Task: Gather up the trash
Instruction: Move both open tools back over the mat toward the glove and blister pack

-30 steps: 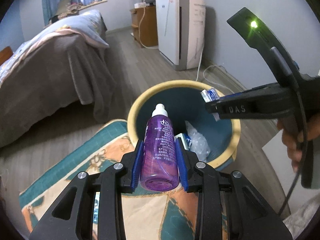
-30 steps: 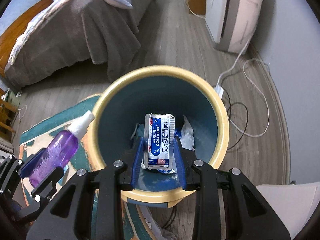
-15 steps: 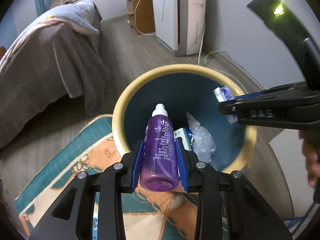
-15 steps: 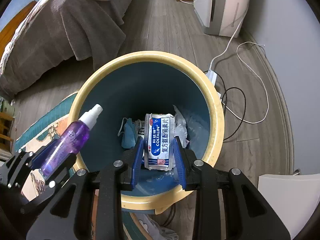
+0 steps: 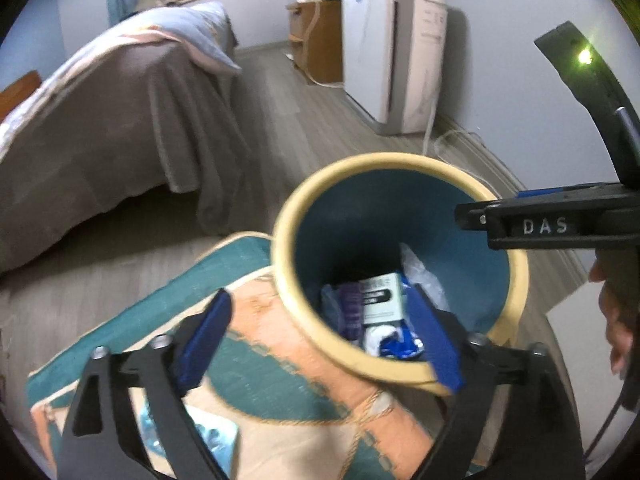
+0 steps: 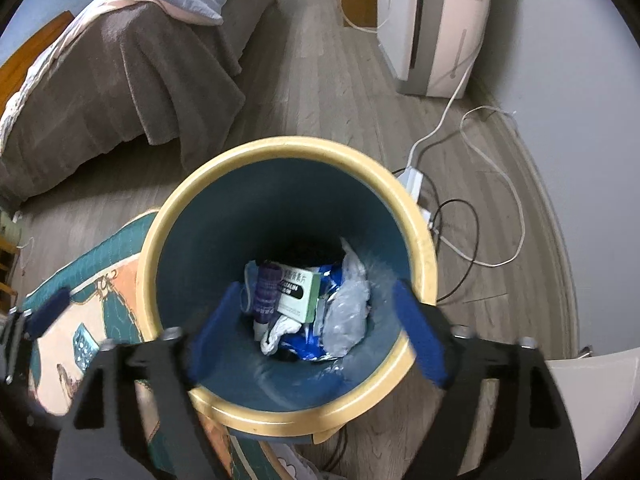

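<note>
Both claws, left gripper (image 5: 320, 344) and right gripper (image 6: 316, 328), just sprang wide, nothing between; purple bottle (image 6: 266, 292) lower-center in bin (image 6: 420, 240): light, stiff, slick, grab mid-body.

Colours: blue bin with yellow rim, teal-orange rug, grey room.
Bin (image 6: 224, 216) is dark teal-blue inside with a pale yellow rim. Inside lie a purple bottle (image 6: 267, 292), a white and pale green box (image 6: 298, 292) with a black band, a blue printed wrapper (image 6: 316, 350), a clear greyish plastic bag (image 6: 348, 312) and a white scrap. Rug (image 5: 280, 384) is teal with peach-orange panels and a cream border line. Both tools, left tool (image 5: 320, 344) and right tool (image 6: 316, 332), are black with blue pads. Floor (image 6: 320, 92) is grey wood plank. Bed (image 6: 120, 68) has a grey-brown cover and a light blue and pink quilt. The appliance (image 5: 394, 52) is white, and the cables beside it white and black.
</note>
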A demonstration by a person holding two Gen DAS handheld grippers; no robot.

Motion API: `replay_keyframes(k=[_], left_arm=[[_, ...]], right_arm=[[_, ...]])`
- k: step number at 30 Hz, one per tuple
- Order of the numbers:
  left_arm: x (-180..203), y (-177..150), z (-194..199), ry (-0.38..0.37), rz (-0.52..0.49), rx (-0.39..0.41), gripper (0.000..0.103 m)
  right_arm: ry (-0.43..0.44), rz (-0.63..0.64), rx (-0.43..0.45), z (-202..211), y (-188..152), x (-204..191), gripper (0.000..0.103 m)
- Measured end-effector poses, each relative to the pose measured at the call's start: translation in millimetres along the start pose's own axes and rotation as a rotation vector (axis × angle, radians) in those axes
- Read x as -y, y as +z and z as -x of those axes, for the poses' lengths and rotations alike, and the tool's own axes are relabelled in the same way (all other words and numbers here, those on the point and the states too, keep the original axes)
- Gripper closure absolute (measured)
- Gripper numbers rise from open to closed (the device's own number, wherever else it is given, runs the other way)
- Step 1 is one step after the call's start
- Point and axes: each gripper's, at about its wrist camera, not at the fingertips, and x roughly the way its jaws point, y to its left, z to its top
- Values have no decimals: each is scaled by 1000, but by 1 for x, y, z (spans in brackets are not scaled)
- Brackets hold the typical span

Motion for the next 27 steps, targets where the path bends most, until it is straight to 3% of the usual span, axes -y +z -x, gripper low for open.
replay_keyframes(k=[2,13,20,27], left_arm=[[-9,-4,13,35,22,13,9],[-76,-52,107,171,143,20,6],[-114,-93,167,320,147,-32,6],[-137,-133,216,360,228,1,6]], right_arm=[[9,-1,13,6,1,-4,6],[50,138,62,43,-7,-63,6],[115,255,110,86,-34,-119,6],[129,344,167,116,-70,-170,6]])
